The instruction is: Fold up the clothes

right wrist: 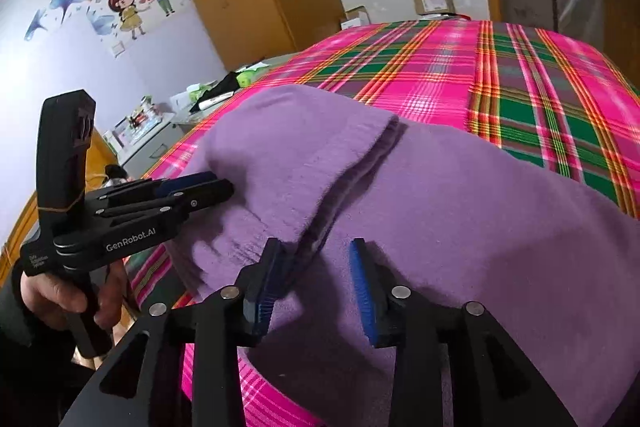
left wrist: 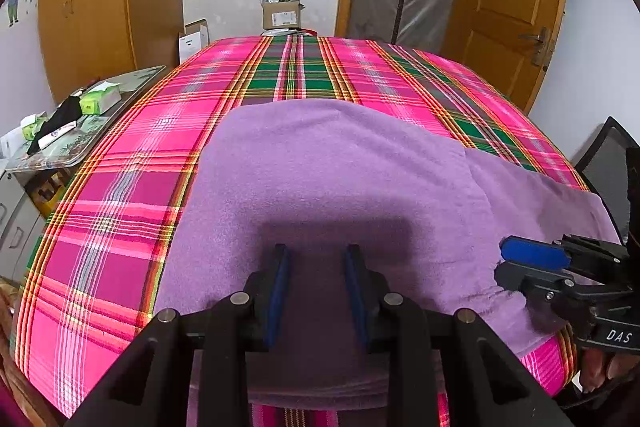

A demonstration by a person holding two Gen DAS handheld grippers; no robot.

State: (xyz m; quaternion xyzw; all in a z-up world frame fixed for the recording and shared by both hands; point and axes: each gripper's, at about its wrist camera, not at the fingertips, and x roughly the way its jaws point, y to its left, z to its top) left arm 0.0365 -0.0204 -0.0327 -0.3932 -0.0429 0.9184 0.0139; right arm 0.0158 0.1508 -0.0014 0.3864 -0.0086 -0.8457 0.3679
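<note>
A purple fleece garment lies spread on a bed covered with a pink and green plaid sheet. My left gripper hovers open just over the garment's near edge, with nothing between its blue pads. In the right wrist view the garment has a flap folded over, and the flap's edge runs down toward my right gripper. That gripper is open, its left finger against the flap's edge. The left gripper points at the garment's left side, held by a hand. The right gripper touches the garment's right part.
A side table left of the bed carries green tissue packs and a black item. Cardboard boxes stand past the bed's far end. A wooden door and a dark chair are on the right.
</note>
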